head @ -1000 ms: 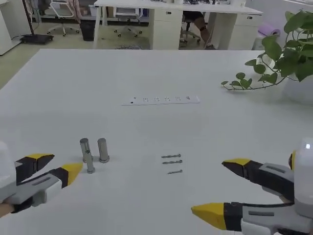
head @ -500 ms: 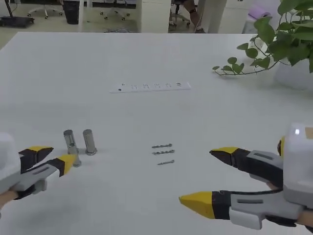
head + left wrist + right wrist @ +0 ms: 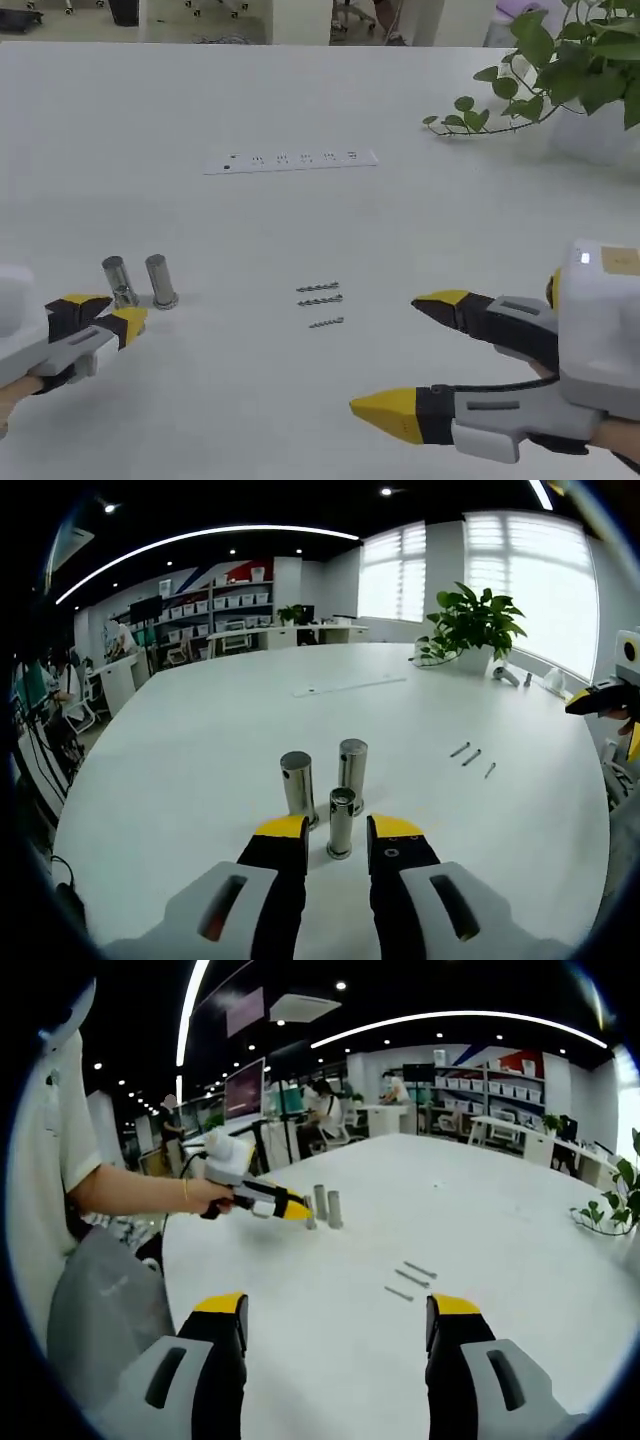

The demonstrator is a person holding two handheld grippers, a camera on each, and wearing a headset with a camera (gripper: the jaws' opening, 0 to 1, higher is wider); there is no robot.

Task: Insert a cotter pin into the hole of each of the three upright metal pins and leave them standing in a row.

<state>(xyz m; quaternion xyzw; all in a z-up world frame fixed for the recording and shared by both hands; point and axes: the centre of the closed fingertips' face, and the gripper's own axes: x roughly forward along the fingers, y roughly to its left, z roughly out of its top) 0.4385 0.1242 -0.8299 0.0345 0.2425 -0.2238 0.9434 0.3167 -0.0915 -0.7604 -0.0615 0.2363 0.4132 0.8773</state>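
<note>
Closer to the metal pins than a second ago, the left tool (image 3: 110, 308) now has its yellow tips on either side of the front pin (image 3: 341, 823), and its jaws stand narrower than before. The wider shift across the head view comes from the camera.

In the left gripper view the left tool (image 3: 338, 830) is released. A thin gap shows between each tip and the front pin, which stands upright on the white surface (image 3: 300, 230). Just behind it stand the left rear pin (image 3: 297, 785) and the right rear pin (image 3: 352, 773), both upright and close together. In the head view this cluster sits at lower left, with the front pin partly hidden by the tool tips.

Three cotter pins (image 3: 320, 300) lie loose and roughly parallel near the middle of the frame, well apart from the metal pins.

The right tool (image 3: 395, 353) at lower right is released, jaws wide apart and gripping nothing. In its own view the right tool (image 3: 337, 1305) points toward the cotter pins (image 3: 410, 1279), and a hand (image 3: 205, 1198) holds the left tool at centre left.

A white power strip (image 3: 290, 160) lies in the upper middle; its markings are too small to read. A leafy plant (image 3: 570, 70) fills the upper right.
</note>
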